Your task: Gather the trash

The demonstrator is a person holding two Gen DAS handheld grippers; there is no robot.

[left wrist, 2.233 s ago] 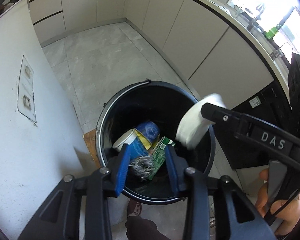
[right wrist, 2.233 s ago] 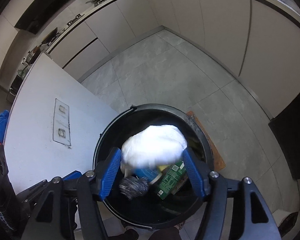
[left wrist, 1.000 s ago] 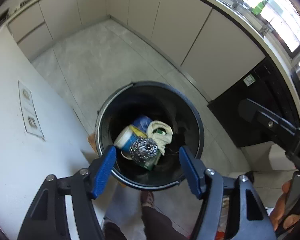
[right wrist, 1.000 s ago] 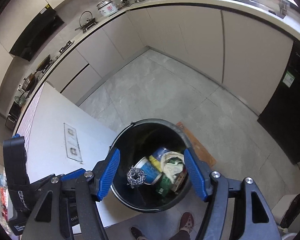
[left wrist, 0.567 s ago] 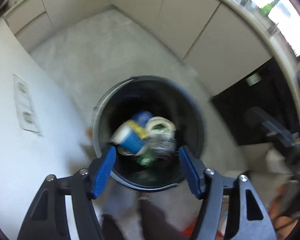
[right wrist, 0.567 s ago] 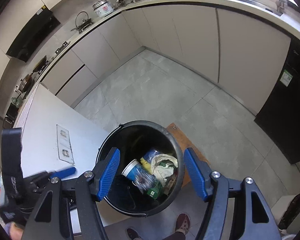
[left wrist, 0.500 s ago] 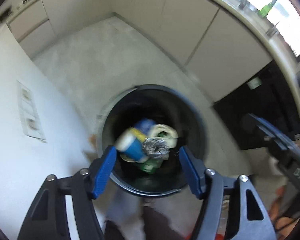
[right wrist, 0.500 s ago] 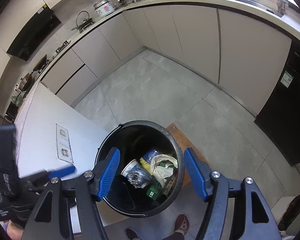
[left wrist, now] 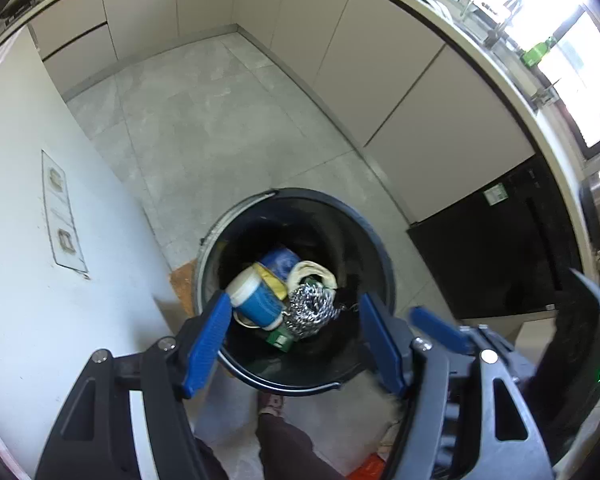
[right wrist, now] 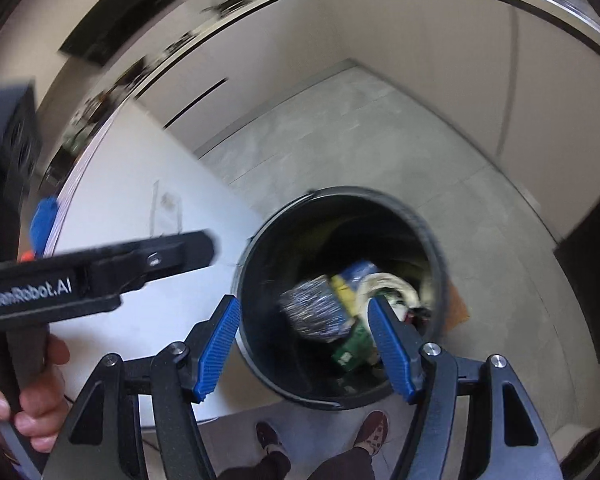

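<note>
A round black trash bin stands on the floor; it also shows in the right wrist view. Inside lie a steel wool scrubber, a blue and white cup, a crumpled white tissue and a green carton. The scrubber also shows in the right wrist view, blurred. My left gripper is open and empty above the bin. My right gripper is open and empty above the bin's near left rim. The left gripper's body crosses the right wrist view.
A white counter with a socket panel sits left of the bin. Beige cabinets line the far wall. A black appliance stands to the right. A wooden board lies beside the bin. The person's shoes are below.
The white tissue left my right gripper and the steel wool left my left gripper; both lie in the bin. Both grippers opened and lifted. The right gripper has just swung, blurring its view.
</note>
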